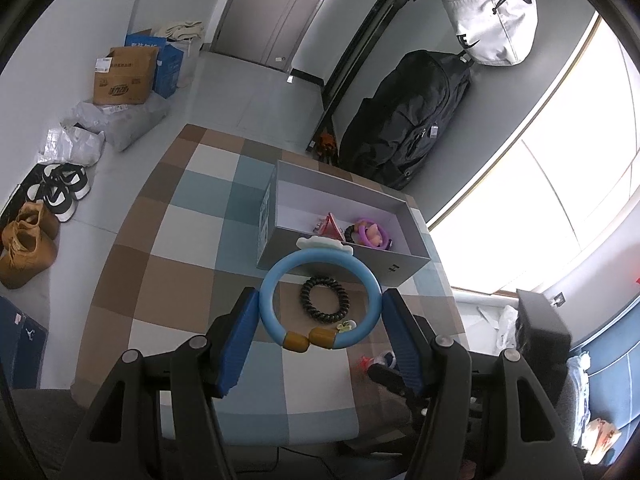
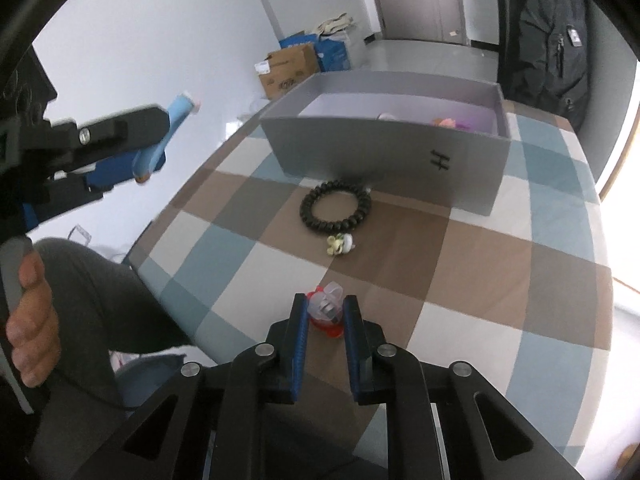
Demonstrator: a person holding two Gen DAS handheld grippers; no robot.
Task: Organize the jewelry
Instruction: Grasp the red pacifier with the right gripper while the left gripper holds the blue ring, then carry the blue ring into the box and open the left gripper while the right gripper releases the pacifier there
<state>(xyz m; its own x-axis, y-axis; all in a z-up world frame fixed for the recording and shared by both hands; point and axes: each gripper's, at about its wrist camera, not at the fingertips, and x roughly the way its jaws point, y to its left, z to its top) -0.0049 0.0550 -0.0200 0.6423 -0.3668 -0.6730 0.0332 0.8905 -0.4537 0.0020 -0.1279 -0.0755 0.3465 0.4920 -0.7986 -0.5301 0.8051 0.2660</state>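
Note:
My left gripper (image 1: 320, 304) is shut on a light blue bangle (image 1: 276, 276) with a white cloud charm and amber beads, held above the checked tablecloth (image 1: 180, 240). It also shows in the right wrist view (image 2: 182, 110). A grey open box (image 1: 396, 268) holds a red clip and purple rings. A black bead bracelet (image 2: 335, 210) and a small yellow-white flower charm (image 2: 339, 245) lie in front of the box (image 2: 384, 152). My right gripper (image 2: 325, 308) is shut on a red and clear ring-like piece (image 2: 326, 306) low over the cloth.
A black backpack (image 1: 408, 120) and white bag (image 1: 492, 20) hang on the wall behind the table. Cardboard boxes (image 1: 124, 76), plastic bags and shoes (image 1: 28, 240) sit on the floor at left. The person's leg (image 2: 100, 300) is beside the table's edge.

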